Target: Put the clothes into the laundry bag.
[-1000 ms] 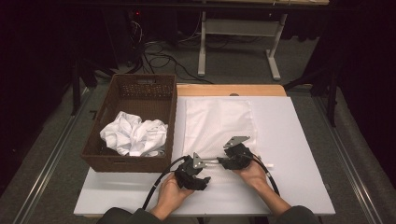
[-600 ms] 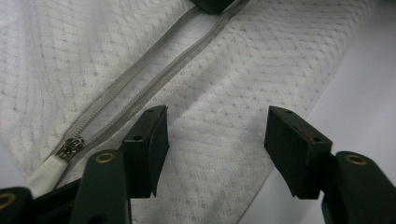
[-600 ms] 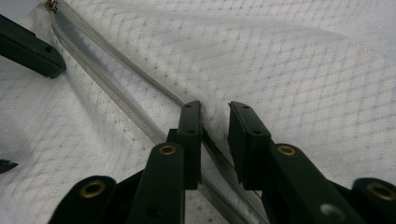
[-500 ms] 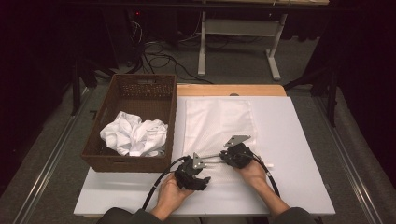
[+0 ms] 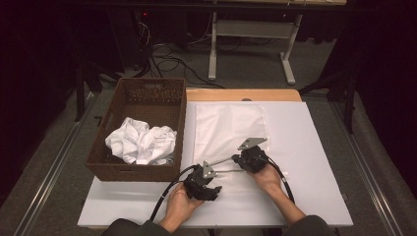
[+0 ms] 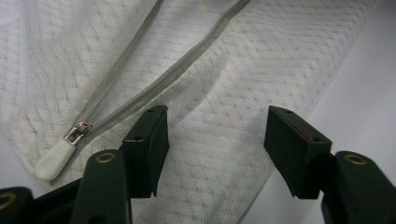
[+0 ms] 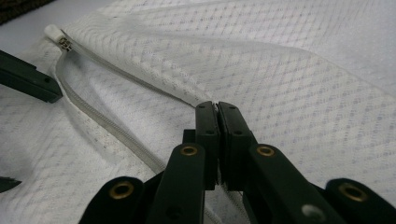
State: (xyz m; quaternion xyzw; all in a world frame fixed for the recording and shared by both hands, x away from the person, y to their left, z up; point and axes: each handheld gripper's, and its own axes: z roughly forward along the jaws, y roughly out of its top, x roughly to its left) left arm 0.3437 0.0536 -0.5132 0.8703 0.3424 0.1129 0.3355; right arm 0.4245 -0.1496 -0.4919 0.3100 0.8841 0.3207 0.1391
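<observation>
Right gripper (image 7: 216, 105) has just been closing and now pinches the upper zip edge of the mesh bag (image 5: 231, 129), while the left gripper (image 6: 215, 135), jaws spread, hovers just right of the zipper pull (image 6: 56, 156).

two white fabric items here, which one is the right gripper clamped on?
The flat mesh zip bag on the table, not the crumpled cloth in the basket. The right gripper has just closed on the bag's upper edge by the open zipper.
</observation>
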